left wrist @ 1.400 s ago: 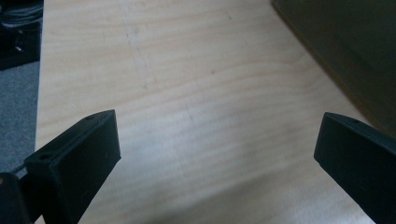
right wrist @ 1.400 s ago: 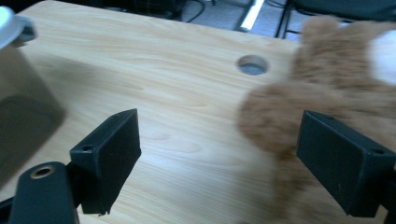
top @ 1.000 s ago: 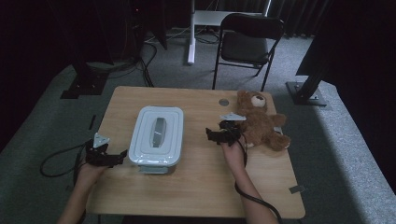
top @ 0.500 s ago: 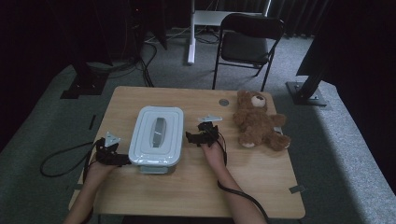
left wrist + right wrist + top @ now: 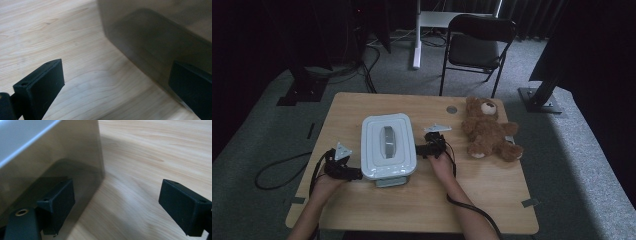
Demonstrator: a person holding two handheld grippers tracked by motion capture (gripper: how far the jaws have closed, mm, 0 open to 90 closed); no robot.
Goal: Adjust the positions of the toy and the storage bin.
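A white lidded plastic box (image 5: 388,145) with a grey handle on its lid stands mid-table. My left gripper (image 5: 354,174) sits at the box's near left corner, open; in the left gripper view (image 5: 120,92) the box's smoky side wall (image 5: 160,42) lies just ahead, with the right jaw against it. At the box's right side my right gripper (image 5: 419,149) is open too. The right gripper view (image 5: 117,205) has the box wall (image 5: 62,157) beside the left jaw and bare wood between the jaws. A brown teddy bear (image 5: 488,131) lies at the right of the table.
The wooden table (image 5: 422,210) has bare room along its front and at its left. A small round grey hole cover (image 5: 452,109) sits near the back edge. Behind the table stand a black folding chair (image 5: 477,47) and dark stands on the carpet.
My right gripper moved left from beside the teddy bear to the box's right side. My left gripper moved in toward the box's near left corner.
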